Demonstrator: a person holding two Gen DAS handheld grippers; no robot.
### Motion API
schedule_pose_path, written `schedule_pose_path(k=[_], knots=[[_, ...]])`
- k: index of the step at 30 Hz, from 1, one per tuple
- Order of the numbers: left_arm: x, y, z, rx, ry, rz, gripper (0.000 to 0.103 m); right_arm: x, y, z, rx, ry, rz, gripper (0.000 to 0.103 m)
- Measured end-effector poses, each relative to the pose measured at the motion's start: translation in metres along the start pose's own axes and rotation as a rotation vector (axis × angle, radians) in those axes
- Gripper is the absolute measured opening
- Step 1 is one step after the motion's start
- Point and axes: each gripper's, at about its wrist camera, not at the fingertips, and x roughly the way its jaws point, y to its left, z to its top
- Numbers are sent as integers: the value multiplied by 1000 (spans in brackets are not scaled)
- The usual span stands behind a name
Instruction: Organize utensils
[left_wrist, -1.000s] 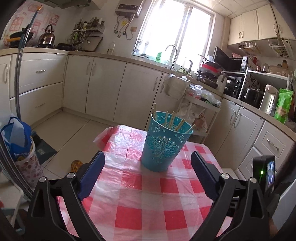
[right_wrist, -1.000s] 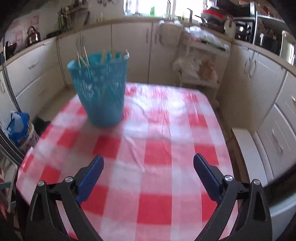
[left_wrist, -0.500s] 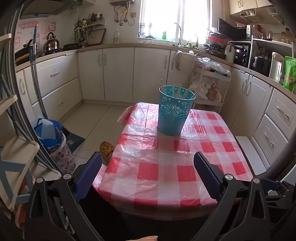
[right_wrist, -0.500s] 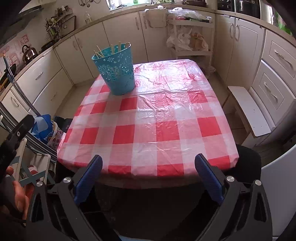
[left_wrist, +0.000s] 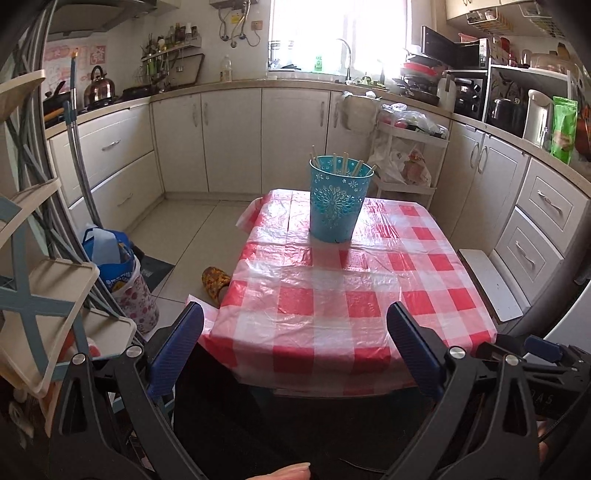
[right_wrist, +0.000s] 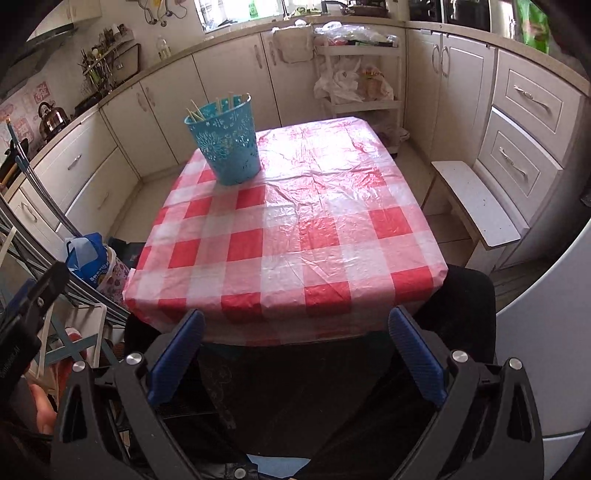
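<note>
Looks pretty much done

Chopsticks (left_wrist: 344, 165) sit in the blue bucket (left_wrist: 337, 206) near the table's (right_wrist: 288, 236) far-left corner; both grippers (left_wrist: 293, 345) (right_wrist: 293, 345) wide open, holding nothing.

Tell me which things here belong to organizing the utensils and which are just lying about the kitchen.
Belongs to the job:
blue holder on the checked tablecloth
chopsticks standing in it
left gripper and right gripper, both open and empty

Just lying about:
kettle
slipper on the floor
blue bag
white stool
</note>
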Motion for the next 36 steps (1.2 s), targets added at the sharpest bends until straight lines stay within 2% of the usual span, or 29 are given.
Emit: schedule_pose_path(k=[6, 11, 16, 36], knots=[[-12, 0, -2, 23, 1, 1, 95, -13, 9, -8, -19, -34, -9, 96], [-22, 1, -2, 35, -20, 24, 95, -31, 15, -14, -39, -103, -25, 96], [-30, 13, -4, -10, -36, -24, 95, -50, 26, -16, -96, -186, -44, 96], [-34, 15, -8, -14, -42, -8, 95, -56, 32, -24, -125, -195, -31, 96]])
